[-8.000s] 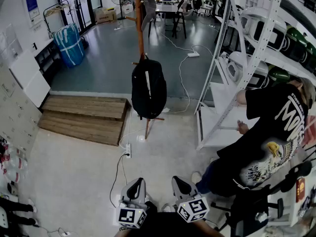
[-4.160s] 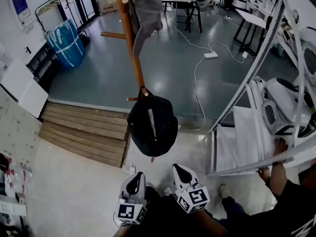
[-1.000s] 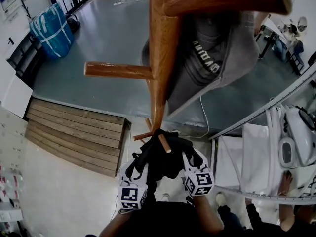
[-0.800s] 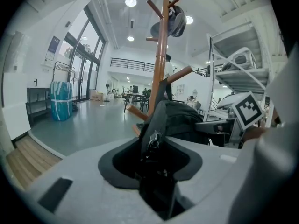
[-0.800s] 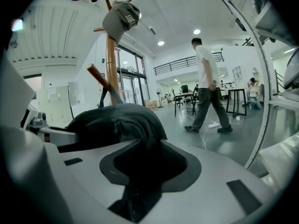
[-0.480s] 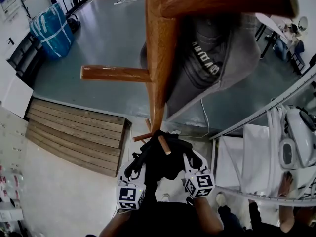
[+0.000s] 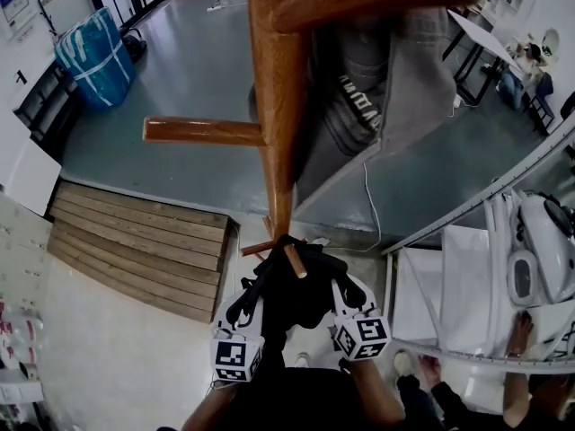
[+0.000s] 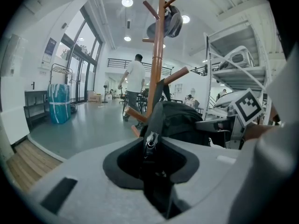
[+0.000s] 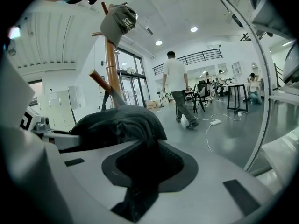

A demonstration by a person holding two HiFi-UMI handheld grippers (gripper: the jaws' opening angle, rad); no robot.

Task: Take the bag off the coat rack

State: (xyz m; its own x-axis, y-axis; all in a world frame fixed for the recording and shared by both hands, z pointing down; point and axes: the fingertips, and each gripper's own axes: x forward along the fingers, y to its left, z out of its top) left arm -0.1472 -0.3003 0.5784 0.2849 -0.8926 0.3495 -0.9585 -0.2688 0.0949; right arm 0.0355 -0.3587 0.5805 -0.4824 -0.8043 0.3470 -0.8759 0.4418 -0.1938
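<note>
A black bag [image 7: 287, 296] hangs from a low peg [image 7: 295, 260] of the wooden coat rack [image 7: 274, 106], right below me. My left gripper [image 7: 248, 305] is at the bag's left side and my right gripper [image 7: 347, 300] at its right side. In the left gripper view the jaws of the left gripper [image 8: 152, 164] are closing, with black fabric and a zipper pull [image 8: 150, 143] pinched between them. The right gripper [image 9: 142, 171] is closing too, with a fold of the bag [image 9: 117, 122] running down between its jaws. A grey cap [image 7: 377, 88] hangs higher on the rack.
A wooden step platform [image 7: 135, 232] lies to the left and a blue wrapped bundle [image 7: 90, 52] stands beyond it. A white metal shelf rack [image 7: 467, 232] stands close on the right, with a person's hand [image 7: 518, 329] on it. Another person [image 8: 135, 87] walks in the hall behind.
Since the older frames I have come close up to the rack. Over the last second both grippers stay at the bag's sides and their jaws draw in on its fabric.
</note>
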